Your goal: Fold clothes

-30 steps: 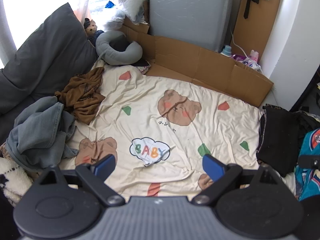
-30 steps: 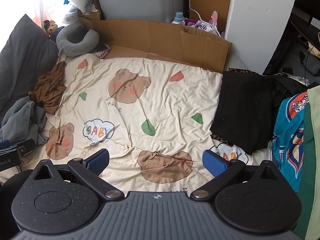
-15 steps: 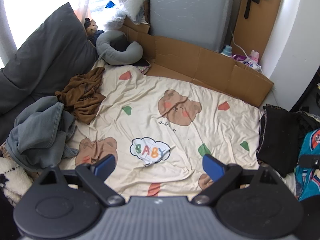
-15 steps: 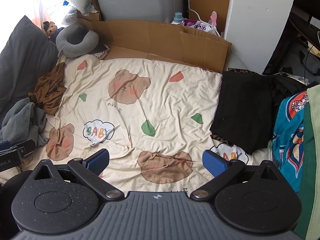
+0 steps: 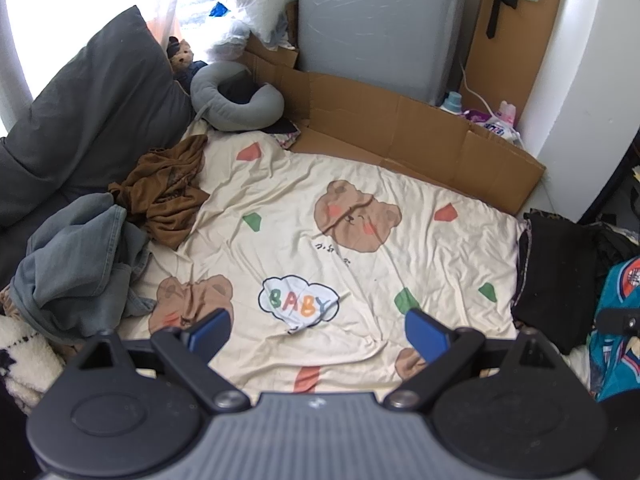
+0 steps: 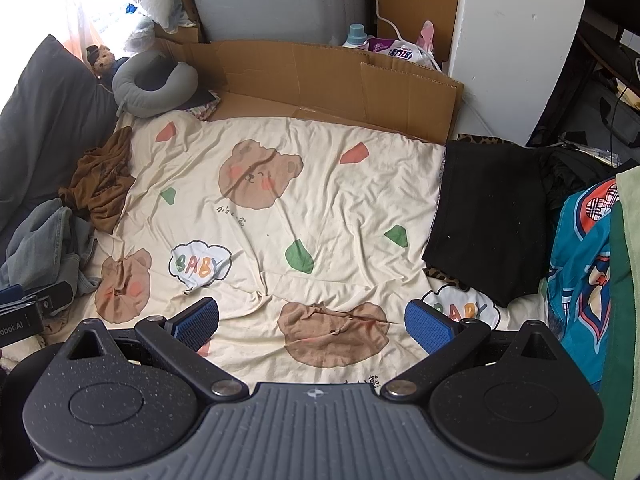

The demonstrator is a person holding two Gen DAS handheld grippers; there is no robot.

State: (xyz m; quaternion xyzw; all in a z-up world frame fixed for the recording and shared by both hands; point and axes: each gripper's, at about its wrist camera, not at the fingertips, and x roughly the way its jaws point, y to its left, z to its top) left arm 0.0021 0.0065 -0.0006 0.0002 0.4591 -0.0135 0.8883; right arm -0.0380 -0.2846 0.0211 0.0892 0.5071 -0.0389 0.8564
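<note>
A crumpled brown garment (image 5: 166,190) (image 6: 102,184) lies at the left edge of the cream bear-print bed sheet (image 5: 360,264) (image 6: 320,208). Nearer, a heap of grey-blue denim (image 5: 80,260) (image 6: 44,236) sits beside it. A folded black garment (image 5: 556,276) (image 6: 488,216) rests on the sheet's right side. My left gripper (image 5: 318,332) hovers open above the sheet's near part, holding nothing. My right gripper (image 6: 312,322) also hangs open and empty over the near edge. The left gripper's body (image 6: 28,308) shows at the right wrist view's left border.
A cardboard wall (image 5: 400,136) (image 6: 320,80) lines the far side, with bottles behind it. A dark grey pillow (image 5: 88,120) and grey neck pillow (image 5: 236,100) (image 6: 154,84) sit at the far left. Teal printed cloth (image 5: 616,320) (image 6: 580,272) lies at right.
</note>
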